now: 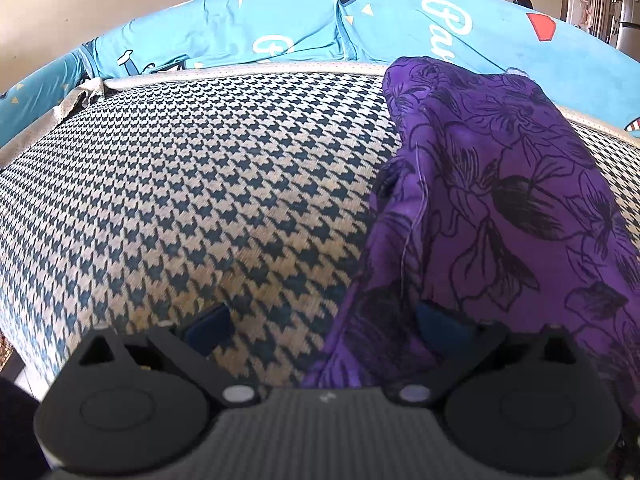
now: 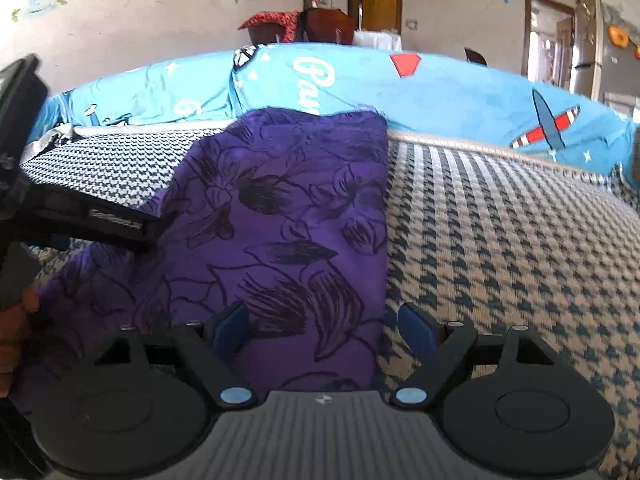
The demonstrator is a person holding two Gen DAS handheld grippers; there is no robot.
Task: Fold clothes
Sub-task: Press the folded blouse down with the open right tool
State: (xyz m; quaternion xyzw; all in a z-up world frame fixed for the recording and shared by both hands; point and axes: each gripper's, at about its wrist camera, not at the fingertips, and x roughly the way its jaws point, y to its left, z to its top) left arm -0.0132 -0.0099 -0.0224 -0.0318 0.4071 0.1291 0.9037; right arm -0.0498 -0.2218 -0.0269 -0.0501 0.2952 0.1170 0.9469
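A purple garment (image 1: 500,208) with black flower outlines lies on the houndstooth surface (image 1: 192,200). In the left wrist view it fills the right side, bunched along its left edge. My left gripper (image 1: 320,322) is open over that left edge, its right finger over the cloth. In the right wrist view the purple garment (image 2: 288,220) lies flat with a straight right edge. My right gripper (image 2: 324,326) is open astride that edge, holding nothing. The left gripper (image 2: 100,220) shows at the left of the right wrist view, touching the cloth.
A blue printed cover (image 1: 280,36) runs along the far side of the houndstooth surface (image 2: 500,240); it also shows in the right wrist view (image 2: 440,88). Beyond are a wall, doorways (image 2: 378,4) and dark furniture (image 2: 320,24).
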